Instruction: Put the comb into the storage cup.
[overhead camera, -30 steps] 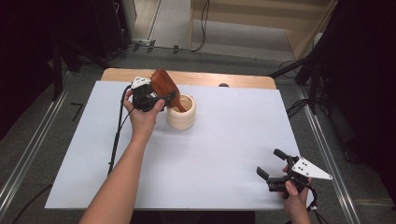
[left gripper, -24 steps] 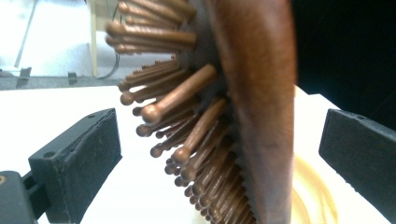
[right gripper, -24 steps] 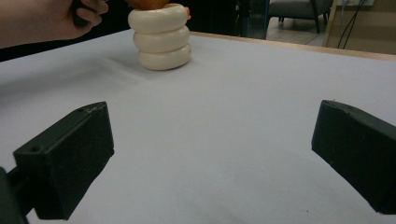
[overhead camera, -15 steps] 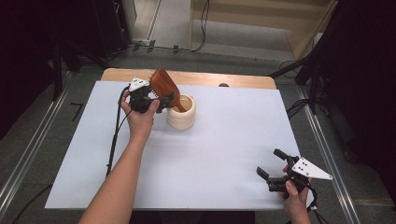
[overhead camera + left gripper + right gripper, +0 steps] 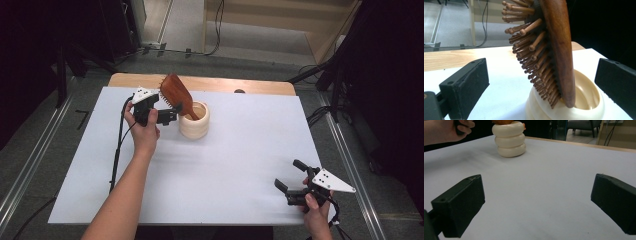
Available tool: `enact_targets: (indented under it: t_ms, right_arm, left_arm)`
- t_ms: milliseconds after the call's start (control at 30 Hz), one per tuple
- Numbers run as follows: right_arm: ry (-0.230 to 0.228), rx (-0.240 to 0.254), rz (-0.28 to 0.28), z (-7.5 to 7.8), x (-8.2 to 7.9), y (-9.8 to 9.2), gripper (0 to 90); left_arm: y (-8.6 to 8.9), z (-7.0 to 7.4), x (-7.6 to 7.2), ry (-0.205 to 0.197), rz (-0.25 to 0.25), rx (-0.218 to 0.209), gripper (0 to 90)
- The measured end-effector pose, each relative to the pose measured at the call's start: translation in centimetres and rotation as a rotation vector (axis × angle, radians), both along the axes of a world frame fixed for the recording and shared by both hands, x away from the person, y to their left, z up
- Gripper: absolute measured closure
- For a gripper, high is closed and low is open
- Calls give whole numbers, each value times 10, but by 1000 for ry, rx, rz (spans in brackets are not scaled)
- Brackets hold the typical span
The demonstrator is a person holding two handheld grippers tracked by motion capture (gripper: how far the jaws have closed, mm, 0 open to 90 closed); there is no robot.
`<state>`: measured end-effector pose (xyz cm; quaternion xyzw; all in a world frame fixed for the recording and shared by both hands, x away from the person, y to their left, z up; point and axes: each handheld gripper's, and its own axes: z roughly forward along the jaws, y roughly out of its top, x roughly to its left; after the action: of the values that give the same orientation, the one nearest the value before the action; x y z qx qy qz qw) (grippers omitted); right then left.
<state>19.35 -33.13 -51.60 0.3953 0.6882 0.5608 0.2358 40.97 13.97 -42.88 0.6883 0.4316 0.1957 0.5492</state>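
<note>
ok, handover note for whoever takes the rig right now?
Left tongs: jaws have just been opening, now wide, pads clear of the brown wooden paddle hairbrush between them.
Right tongs: open, nothing between them, near the table's front right corner.
Hairbrush stands handle-down in the cream ribbed round holder, leaning on its rim toward the left tongs.
Done: brush in holder, released.
Left: probably just back the left tongs away without knocking the brush.

Hairbrush [image 5: 559,50]: I see reddish-brown wood, polished with a soft sheen, pins of paler wood with rounded tips. Holder [image 5: 584,110] under it: cream plastic, smooth, slightly glossy, ribbed in rings. Table [image 5: 240,150] around holder: matt white sheet over a light wooden top
</note>
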Motion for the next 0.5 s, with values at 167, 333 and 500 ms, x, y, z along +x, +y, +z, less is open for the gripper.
enact_targets:
  t_ms: [167,333,500]
  right_arm:
    - [-1,-2,0,0,0,0,0]
    - [0,-4,-1,0,0,0,0]
    - [0,-6,-2,0,0,1,0]
  left_arm:
    - [4,-1,-7,-9,-4,10,0]
    - [10,-1,-16,-12,-6,1,0]
    - [15,1,-27,-38,-15,15,0]
